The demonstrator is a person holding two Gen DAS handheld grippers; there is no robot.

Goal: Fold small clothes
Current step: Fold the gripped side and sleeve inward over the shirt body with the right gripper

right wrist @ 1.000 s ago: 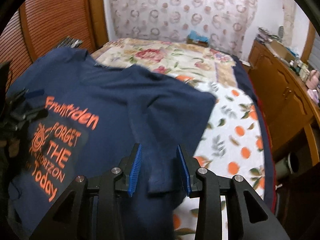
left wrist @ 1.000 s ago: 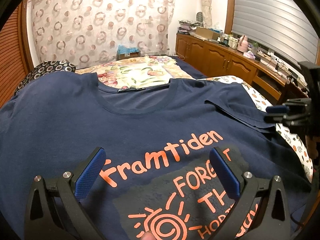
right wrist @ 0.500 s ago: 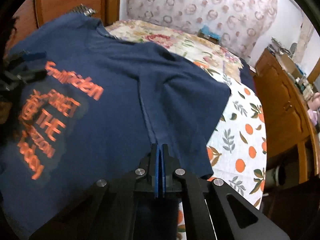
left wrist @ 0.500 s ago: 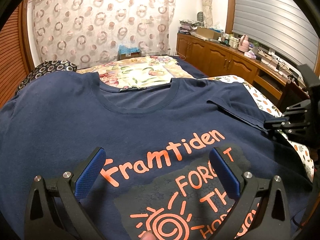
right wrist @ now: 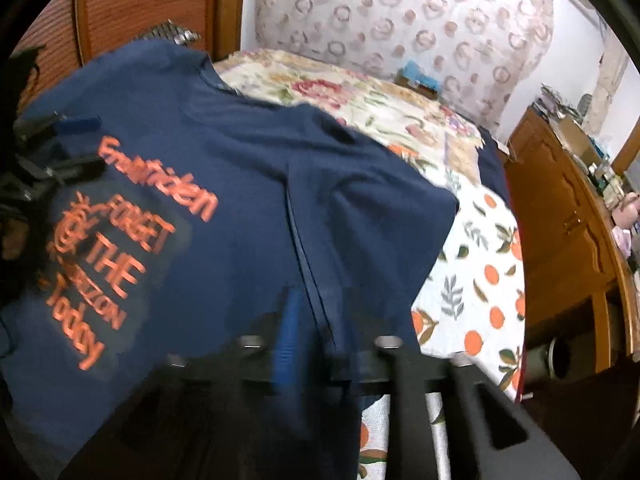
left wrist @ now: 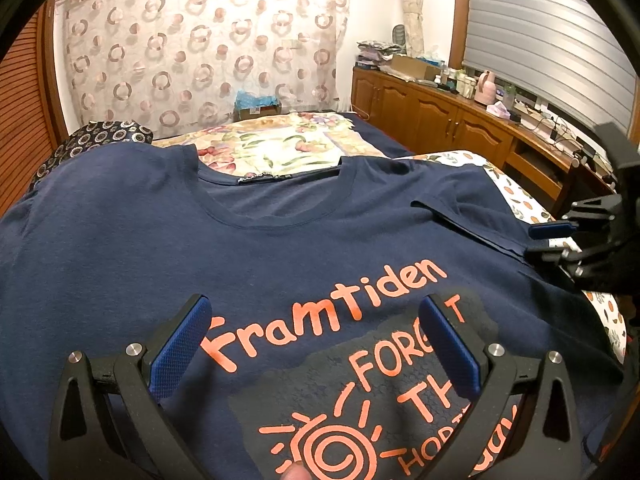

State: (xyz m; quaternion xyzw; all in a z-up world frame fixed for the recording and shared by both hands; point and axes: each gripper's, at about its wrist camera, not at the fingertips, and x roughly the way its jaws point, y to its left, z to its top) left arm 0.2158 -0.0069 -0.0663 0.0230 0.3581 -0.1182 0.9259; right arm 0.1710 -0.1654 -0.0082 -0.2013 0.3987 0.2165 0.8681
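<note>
A navy T-shirt (left wrist: pixel 260 248) with orange "Framtiden" print lies flat, front up, on the bed; it also shows in the right wrist view (right wrist: pixel 240 184). My left gripper (left wrist: pixel 316 344) is open and empty, hovering over the chest print. My right gripper (right wrist: pixel 316 336) is blurred, its jaws now apart around the sleeve seam (right wrist: pixel 298 240) at the shirt's right side. From the left wrist view the right gripper (left wrist: pixel 548 240) sits at the folded-in right sleeve (left wrist: pixel 464 216), pads a little apart.
The bed has a floral cover (left wrist: pixel 280 148) and an orange-print sheet (right wrist: pixel 476 280). A wooden cabinet (left wrist: pixel 440 120) with clutter runs along the right. A patterned curtain (left wrist: pixel 200 52) hangs behind, and wooden slatted doors (right wrist: pixel 132 4) stand at the left.
My right gripper closed on the sleeve edge half a second ago and has now opened again, moving with blur. The left gripper stayed open over the print.
</note>
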